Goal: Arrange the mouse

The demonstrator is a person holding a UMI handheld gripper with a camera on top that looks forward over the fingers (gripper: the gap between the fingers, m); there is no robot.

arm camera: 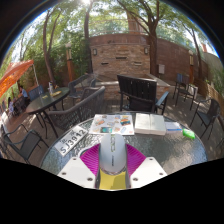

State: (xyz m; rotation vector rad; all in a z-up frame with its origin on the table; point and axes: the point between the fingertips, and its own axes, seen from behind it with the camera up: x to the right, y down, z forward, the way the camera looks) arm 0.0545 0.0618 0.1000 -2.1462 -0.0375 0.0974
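A white and grey computer mouse [112,150] sits lengthwise between my two fingers, its nose pointing forward over the glass patio table [170,150]. My gripper [112,158] is shut on it: the pink pads [92,158] press on both of its sides. The mouse is held a little above the table top. Its rear end is hidden low between the fingers, over a yellow part of the gripper.
Beyond the fingers, a printed mat [110,124], a white book-like box [150,123] and a small green object [187,132] lie on the table. A printed card [72,140] lies to the left. Metal patio chairs [137,92] and another table [45,100] stand around.
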